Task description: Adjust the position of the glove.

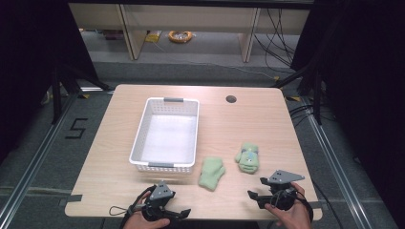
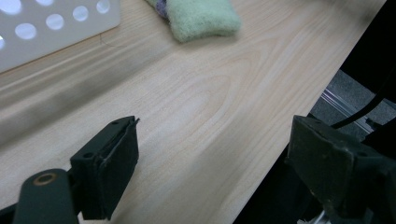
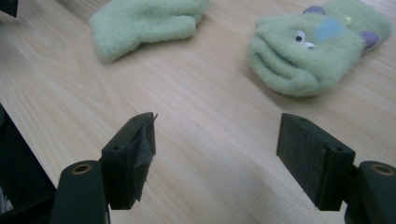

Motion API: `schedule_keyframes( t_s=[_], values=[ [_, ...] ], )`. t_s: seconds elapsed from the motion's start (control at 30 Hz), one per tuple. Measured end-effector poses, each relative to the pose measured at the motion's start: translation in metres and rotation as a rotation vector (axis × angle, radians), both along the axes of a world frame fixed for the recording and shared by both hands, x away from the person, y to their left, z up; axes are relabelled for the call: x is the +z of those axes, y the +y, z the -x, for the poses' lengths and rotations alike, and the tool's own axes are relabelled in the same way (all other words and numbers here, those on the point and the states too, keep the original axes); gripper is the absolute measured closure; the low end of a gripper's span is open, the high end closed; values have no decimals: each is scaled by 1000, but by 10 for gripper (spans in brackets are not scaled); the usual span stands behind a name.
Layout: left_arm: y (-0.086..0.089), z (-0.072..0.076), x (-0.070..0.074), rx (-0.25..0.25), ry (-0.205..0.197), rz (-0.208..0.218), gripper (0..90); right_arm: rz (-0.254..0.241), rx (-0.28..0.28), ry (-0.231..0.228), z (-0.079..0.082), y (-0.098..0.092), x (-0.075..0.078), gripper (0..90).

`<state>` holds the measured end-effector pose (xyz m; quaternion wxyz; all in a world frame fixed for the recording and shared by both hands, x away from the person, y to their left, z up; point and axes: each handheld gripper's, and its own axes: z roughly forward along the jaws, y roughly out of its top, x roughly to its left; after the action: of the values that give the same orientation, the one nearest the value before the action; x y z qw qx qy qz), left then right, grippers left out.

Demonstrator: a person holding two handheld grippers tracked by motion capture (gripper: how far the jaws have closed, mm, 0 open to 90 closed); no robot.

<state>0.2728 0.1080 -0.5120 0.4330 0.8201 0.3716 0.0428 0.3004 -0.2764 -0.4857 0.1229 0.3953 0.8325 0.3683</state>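
Note:
Two green fleece mittens lie on the wooden table. The plain mitten [image 1: 211, 172] [image 3: 144, 24] [image 2: 198, 17] rests palm up just right of the white basket [image 1: 166, 134]. The mitten with a face [image 1: 248, 158] [image 3: 315, 46] lies further right. My left gripper [image 1: 173, 213] [image 2: 212, 172] hovers at the table's front edge below the basket, open with nothing between its jaws. My right gripper [image 1: 257, 191] [image 3: 215, 161] sits near the front right, open and empty, pointing toward both mittens.
The white perforated basket [image 2: 51, 28] has nothing in it and stands left of centre. A round cable hole [image 1: 231, 99] is at the far right of the table. Shelving legs and cables stand on the floor beyond the far edge.

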Motion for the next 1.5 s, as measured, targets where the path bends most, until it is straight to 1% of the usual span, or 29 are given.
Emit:
schedule_keyframes(
  t_s=[0.07,0.1,0.17,0.2,0.23,0.27,0.33,0.37,0.5,0.53,0.63,0.73,0.77,0.8,0.83,0.87,0.9,0.97,1.03,1.07,1.1,1.13,1.17,1.2,1.33,1.4,1.43,1.47,1.5],
  values=[
    [0,0,0,0,0,0,160,1,4,3,0,0,0,301],
    [1,0,0,-10,-1,-13,160,3,5,1,0,0,0,312],
    [0,0,0,2,0,0,160,1,19,-11,-1,1,0,321],
    [0,0,0,1,3,-4,160,0,25,-14,-1,1,0,330],
    [1,-1,0,-17,2,-26,160,-1,40,-15,-2,1,0,344],
    [0,0,0,-9,10,-8,160,2,26,-19,-1,2,0,341],
    [-2,1,0,9,16,-1,160,6,29,-26,-2,2,0,342],
    [-1,-1,0,-6,0,-13,161,1,40,-18,-3,4,1,347],
    [-4,-1,0,2,4,10,171,-6,46,-30,-3,7,4,357],
    [-6,1,0,4,25,16,171,-4,69,-41,-5,10,7,370],
    [-6,-1,0,-12,17,9,173,4,71,-46,-7,13,9,371],
    [-10,-2,1,3,25,33,175,17,90,-46,-11,16,12,378],
    [-11,-2,1,5,25,37,175,13,83,-56,-11,17,13,378],
    [-11,-3,3,-9,28,27,175,3,66,-25,-10,20,15,378],
    [-11,-3,3,-10,29,30,175,7,88,-55,-14,20,16,375],
    [-13,-3,2,-5,28,38,175,7,88,-55,-14,20,16,375],
    [-13,-3,3,-15,29,25,175,10,94,-68,-15,20,16,375],
    [-15,-4,3,-16,29,25,175,3,100,-54,-16,22,18,374],
    [-17,-5,4,-11,25,33,176,3,102,-65,-18,25,19,377],
    [-17,-6,5,-19,22,19,177,1,103,-55,-19,26,20,379],
    [-19,-7,6,-10,21,27,177,-4,92,-41,-18,28,21,379],
    [-19,-9,8,-24,19,-1,177,2,103,-50,-21,28,22,380],
    [-22,-9,8,-14,10,25,177,9,108,-56,-23,29,22,385],
    [-24,-11,9,-25,10,17,178,1,110,-51,-26,31,24,407],
    [-30,-14,9,-15,2,21,190,5,129,-66,-36,37,26,423],
    [-32,-17,9,-28,5,0,199,5,131,-66,-40,41,28,439],
    [-35,-17,9,-28,12,18,199,5,131,-66,-40,41,28,439],
    [-36,-18,10,-29,7,12,204,2,135,-55,-42,43,30,445],
    [-36,-19,11,-35,3,2,215,1,146,-83,-46,44,30,450]
  ],
)
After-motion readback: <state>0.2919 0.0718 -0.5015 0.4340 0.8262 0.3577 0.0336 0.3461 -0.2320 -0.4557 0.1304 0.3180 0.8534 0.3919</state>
